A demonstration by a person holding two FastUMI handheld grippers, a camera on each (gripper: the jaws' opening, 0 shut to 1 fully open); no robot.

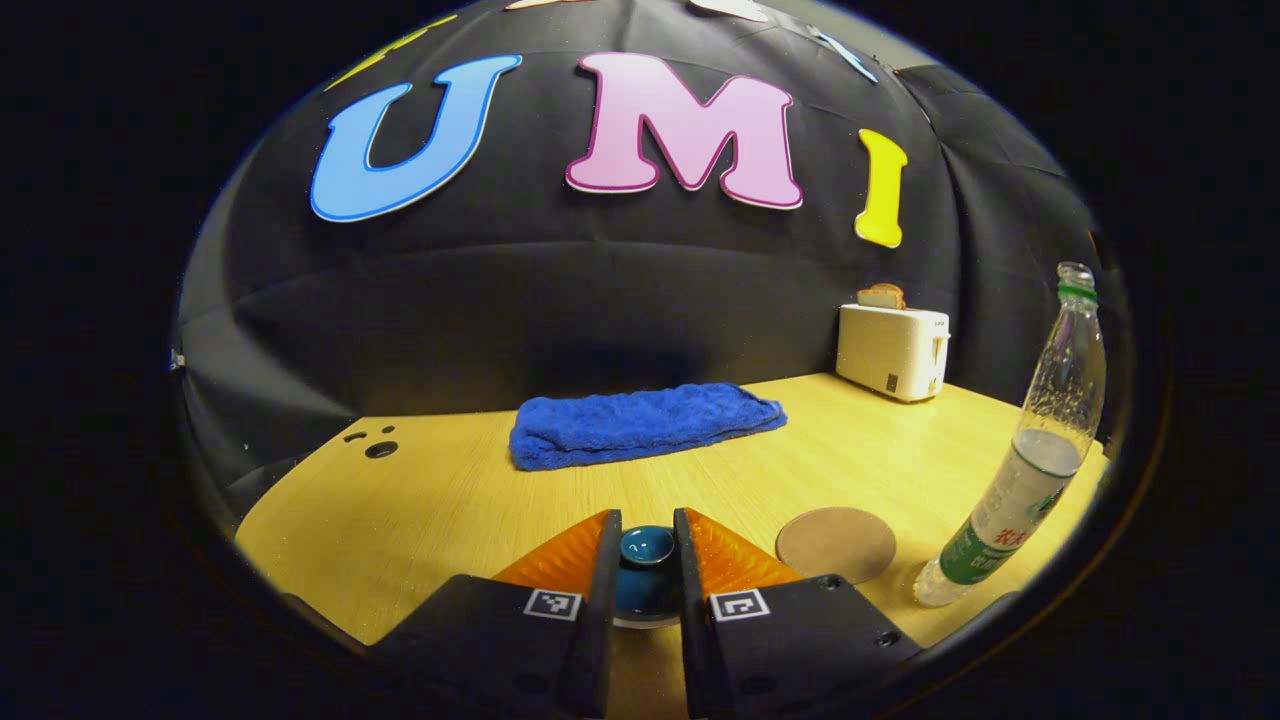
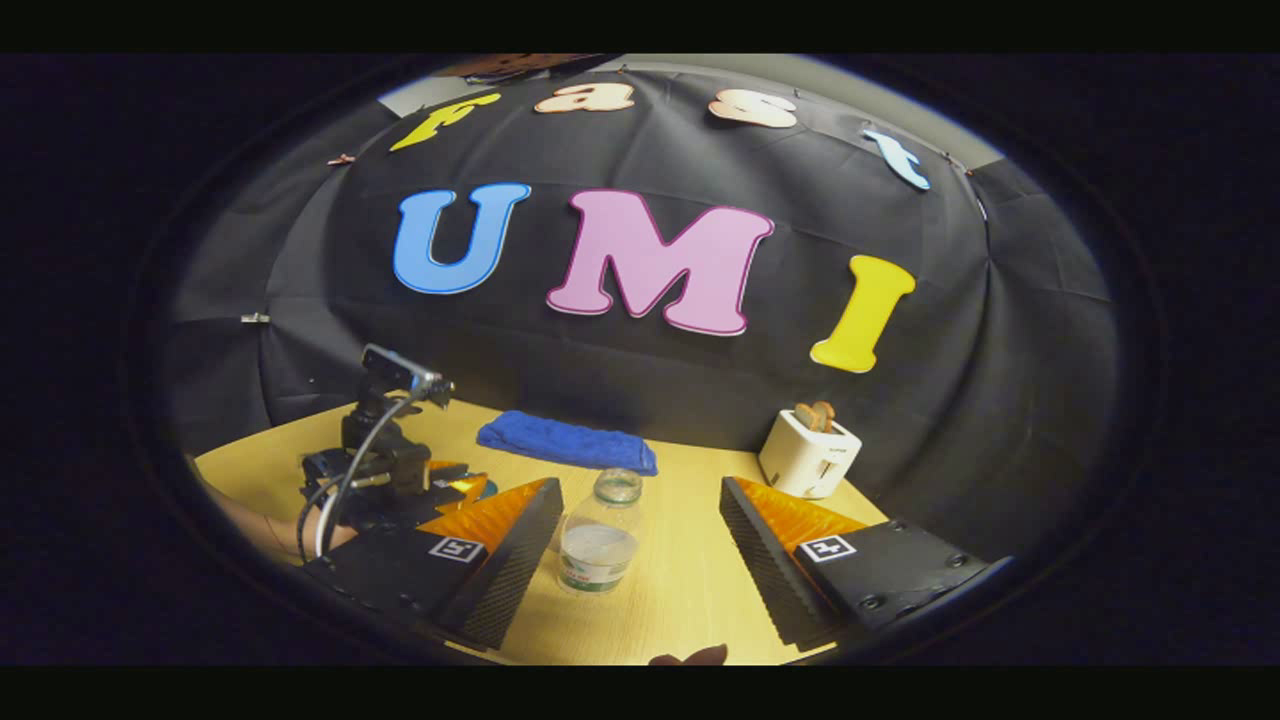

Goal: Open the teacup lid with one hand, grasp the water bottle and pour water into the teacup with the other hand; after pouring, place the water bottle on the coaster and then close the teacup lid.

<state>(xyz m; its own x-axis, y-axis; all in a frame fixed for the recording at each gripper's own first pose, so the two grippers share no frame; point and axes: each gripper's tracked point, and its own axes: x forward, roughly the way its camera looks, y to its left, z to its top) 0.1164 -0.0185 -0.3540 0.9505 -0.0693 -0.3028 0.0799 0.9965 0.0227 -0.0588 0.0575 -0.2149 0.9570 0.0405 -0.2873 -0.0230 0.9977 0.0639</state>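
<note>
Low in the left gripper view, the left gripper (image 1: 645, 560) pinches the small, fragile teacup lid (image 1: 646, 546); the right gripper (image 2: 640, 545) gapes around the light, slippery water bottle (image 2: 598, 535).

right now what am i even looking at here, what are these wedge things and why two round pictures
A person holds a two-finger gripper in each hand, each with a camera looking along its jaws. In the left gripper view, the left gripper has closed on the knob of the teacup lid. In the right gripper view, the right gripper is open, the capless water bottle between its jaws, untouched. The wooden table also holds a round coaster, a blue towel and a toaster with bread.
</note>
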